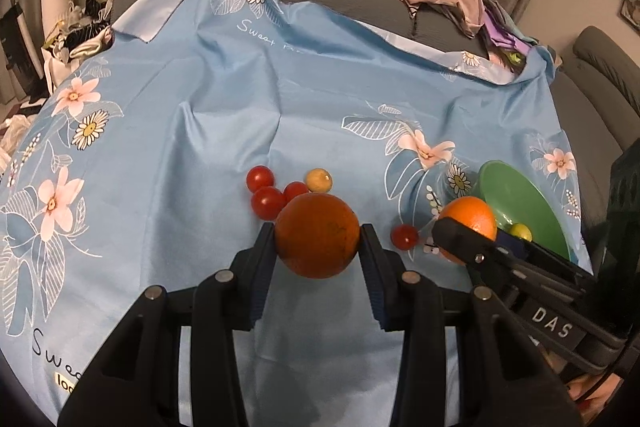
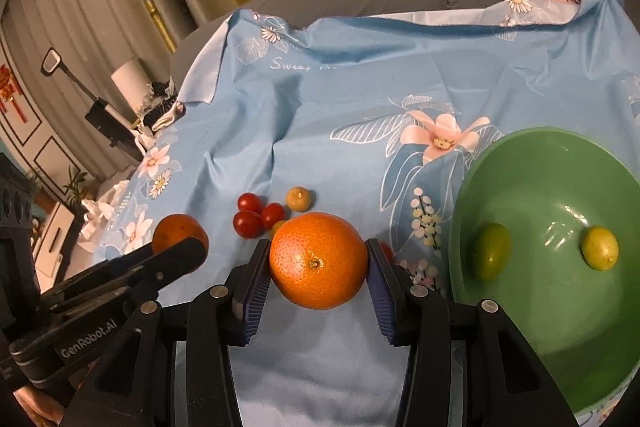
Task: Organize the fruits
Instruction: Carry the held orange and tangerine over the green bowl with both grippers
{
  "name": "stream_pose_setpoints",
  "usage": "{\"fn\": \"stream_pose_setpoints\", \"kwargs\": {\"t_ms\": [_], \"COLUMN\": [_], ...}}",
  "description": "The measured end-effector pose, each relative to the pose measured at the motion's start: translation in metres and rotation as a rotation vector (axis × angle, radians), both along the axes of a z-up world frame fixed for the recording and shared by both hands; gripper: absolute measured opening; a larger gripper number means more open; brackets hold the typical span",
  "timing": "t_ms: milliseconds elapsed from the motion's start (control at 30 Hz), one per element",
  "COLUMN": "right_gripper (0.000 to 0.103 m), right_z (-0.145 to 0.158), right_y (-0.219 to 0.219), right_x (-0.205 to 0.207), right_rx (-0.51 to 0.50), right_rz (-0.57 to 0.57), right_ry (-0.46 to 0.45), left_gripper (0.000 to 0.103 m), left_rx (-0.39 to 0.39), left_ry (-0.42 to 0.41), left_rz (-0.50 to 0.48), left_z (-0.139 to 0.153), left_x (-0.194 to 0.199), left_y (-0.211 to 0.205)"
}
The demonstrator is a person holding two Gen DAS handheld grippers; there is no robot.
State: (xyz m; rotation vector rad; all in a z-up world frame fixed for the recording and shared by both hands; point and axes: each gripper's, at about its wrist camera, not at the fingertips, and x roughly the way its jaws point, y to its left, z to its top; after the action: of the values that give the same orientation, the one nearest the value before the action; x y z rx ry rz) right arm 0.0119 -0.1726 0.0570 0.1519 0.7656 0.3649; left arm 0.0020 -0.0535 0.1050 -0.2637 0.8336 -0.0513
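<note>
Now each tool is clamped on an orange, the left tool [image 1: 317, 245] on the darker orange [image 1: 316, 235], the right tool [image 2: 318, 261] on the brighter orange [image 2: 318, 261], best carried level over the green bowl's [image 2: 520, 307] rim before release.

The round green plastic bowl [image 2: 520, 163] is sitting on the blue flowered cloth [image 2: 340, 107], and everything else is lying to its left. Two small yellow-green citrus fruits [image 2: 490, 257] [image 2: 599, 247] are resting inside it, well apart. Just left of the bowl, a large orange [image 2: 318, 259] is sitting between the right gripper [image 2: 318, 267] jaws. Farther left, a darker orange [image 1: 316, 235] is sitting between the left gripper [image 1: 318, 255] jaws. Behind these, a cluster of small red cherry tomatoes [image 2: 256, 215] is lying beside a small tan round fruit [image 2: 298, 198].
</note>
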Motion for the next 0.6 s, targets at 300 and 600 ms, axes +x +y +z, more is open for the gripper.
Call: {"fn": "stream_pose_setpoints", "kwargs": {"t_ms": [300,600], "right_gripper": [0.048,0.048], "right_z": [0.013,0.023], "right_y": [-0.01,-0.019], "right_x": [-0.009,-0.015], "right_rx": [0.015,0.022], "right_rz": [0.004,0.007], "right_ry": [-0.042,-0.072], "left_gripper": [0.041,0.041], "left_rx": [-0.005,0.0], "left_ry": [-0.035,-0.058], "left_rz": [-0.016,-0.035], "left_z": [0.01,0.017], "left_x": [-0.009,-0.012], "left_y": [-0.008,-0.019]}}
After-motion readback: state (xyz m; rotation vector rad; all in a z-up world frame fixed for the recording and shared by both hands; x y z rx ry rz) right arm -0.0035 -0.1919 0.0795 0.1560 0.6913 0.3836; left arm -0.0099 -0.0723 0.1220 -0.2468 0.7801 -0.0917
